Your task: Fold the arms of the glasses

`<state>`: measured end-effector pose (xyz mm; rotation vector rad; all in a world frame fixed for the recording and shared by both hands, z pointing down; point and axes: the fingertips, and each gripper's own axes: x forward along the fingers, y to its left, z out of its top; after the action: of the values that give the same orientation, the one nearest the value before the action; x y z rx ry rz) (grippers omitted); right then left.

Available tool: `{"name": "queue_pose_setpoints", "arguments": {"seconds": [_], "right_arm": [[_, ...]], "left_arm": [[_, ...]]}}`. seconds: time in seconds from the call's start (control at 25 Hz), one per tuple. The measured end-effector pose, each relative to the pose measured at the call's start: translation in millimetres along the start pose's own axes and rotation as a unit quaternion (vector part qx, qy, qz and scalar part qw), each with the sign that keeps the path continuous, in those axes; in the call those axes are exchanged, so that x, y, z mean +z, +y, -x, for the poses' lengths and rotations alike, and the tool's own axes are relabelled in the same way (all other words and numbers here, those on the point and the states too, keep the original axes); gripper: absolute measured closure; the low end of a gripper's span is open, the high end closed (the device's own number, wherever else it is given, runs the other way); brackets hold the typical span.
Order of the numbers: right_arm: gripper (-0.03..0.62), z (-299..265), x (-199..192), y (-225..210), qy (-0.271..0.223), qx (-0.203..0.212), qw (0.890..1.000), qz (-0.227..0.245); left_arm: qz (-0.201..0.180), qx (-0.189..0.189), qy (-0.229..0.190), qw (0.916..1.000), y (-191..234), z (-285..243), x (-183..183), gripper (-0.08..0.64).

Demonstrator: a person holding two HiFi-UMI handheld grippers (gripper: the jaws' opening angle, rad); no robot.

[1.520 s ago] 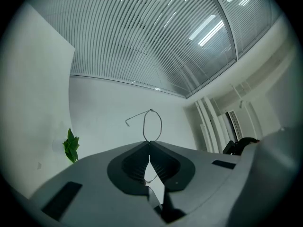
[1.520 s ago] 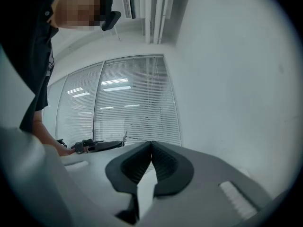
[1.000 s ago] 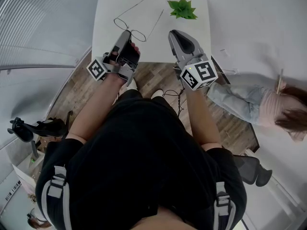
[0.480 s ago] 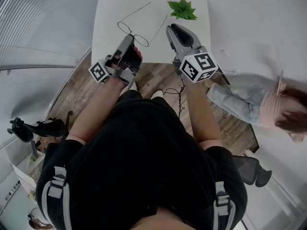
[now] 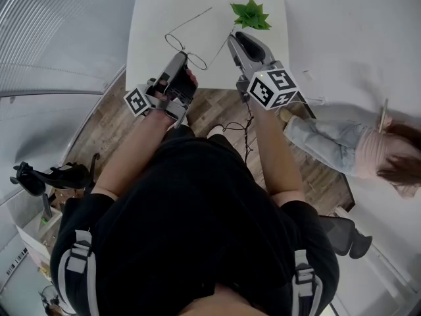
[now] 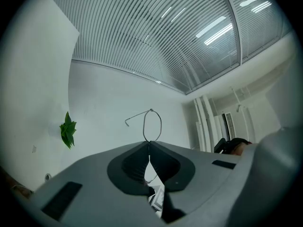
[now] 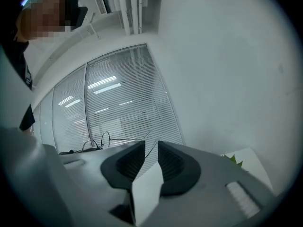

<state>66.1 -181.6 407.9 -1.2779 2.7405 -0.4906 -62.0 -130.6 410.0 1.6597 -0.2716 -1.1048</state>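
**Item: glasses point(image 5: 187, 52), thin wire frame, arms unfolded.** Located above the near edge of the white table point(image 5: 158, 18), lifted clear of it. The frame is held at one lens rim by the left gripper point(image 5: 181, 58), whose jaws are seen pressed together on the wire in the left gripper view, the lens ring standing up just beyond the tips. This hold is judged to serve as an anchor, so that the frame is kept steady while an arm is swung.

**Item: right gripper point(image 5: 231, 39).** Jaws are parted and have just been opening. One arm of the glasses point(image 5: 220, 43) is seen as a fine wire running between the pads, with no pressure on it. The gripper is placed beside this arm, probably so that it can be pushed inward toward the lenses.

**Item: plant point(image 5: 250, 13).** Small, green, set at the far right of the table, apart from the work.

**Status.** Neither arm is folded yet.
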Motion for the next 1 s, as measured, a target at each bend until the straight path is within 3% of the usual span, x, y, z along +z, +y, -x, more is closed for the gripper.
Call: {"name": "queue_pose_setpoints", "arguments": {"seconds": [1.0], "right_arm": [[0.528, -17, 6, 2, -0.001, 0.026, 0.999, -0.026]], "left_arm": [[0.014, -0.015, 0.024, 0.9995, 1, -7, -3, 0.546]]}}
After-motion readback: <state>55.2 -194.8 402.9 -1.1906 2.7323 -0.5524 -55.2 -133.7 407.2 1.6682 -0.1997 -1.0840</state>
